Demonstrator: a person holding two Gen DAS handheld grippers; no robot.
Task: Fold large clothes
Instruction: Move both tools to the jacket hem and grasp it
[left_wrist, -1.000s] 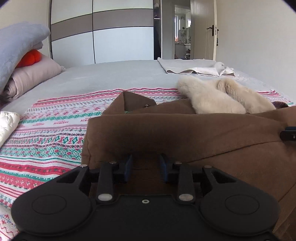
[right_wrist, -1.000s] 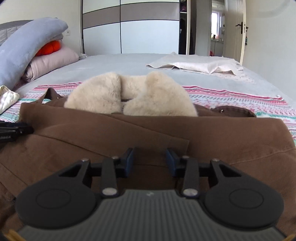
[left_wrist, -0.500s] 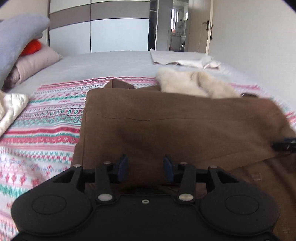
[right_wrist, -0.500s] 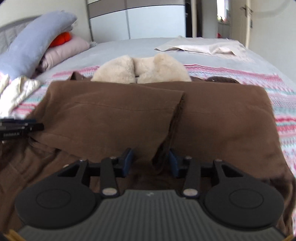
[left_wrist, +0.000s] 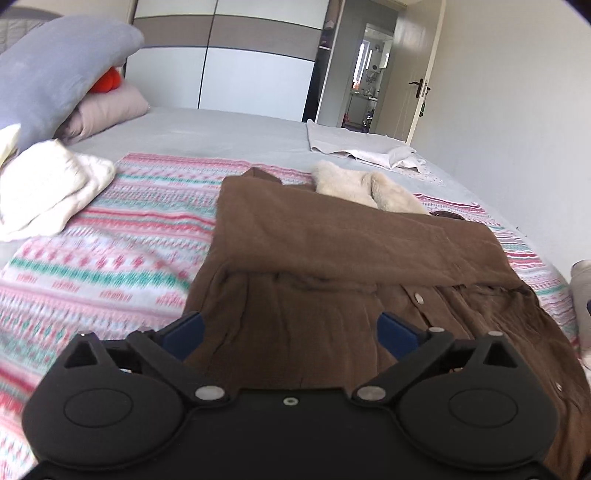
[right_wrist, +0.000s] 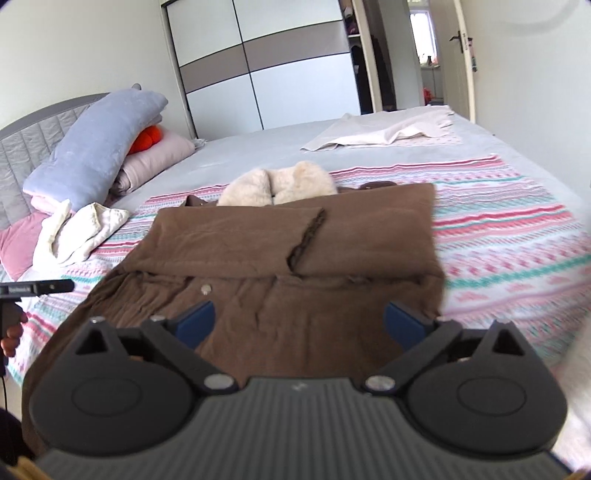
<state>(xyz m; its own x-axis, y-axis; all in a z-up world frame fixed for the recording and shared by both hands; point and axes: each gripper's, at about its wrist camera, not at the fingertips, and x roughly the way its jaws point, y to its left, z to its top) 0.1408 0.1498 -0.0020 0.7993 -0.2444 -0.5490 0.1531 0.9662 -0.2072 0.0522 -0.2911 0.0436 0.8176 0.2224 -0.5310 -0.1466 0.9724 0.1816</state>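
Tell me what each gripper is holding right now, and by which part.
Nothing is held. The left gripper and the right gripper are both open wide above the brown coat, with no fabric between their fingers.

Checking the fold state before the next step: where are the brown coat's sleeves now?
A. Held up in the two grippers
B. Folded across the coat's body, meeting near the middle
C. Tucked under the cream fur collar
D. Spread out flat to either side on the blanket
B: on the brown coat both sleeves lie across the chest, their cuffs meeting at a slanted seam, while the left gripper and right gripper are open and hold nothing.
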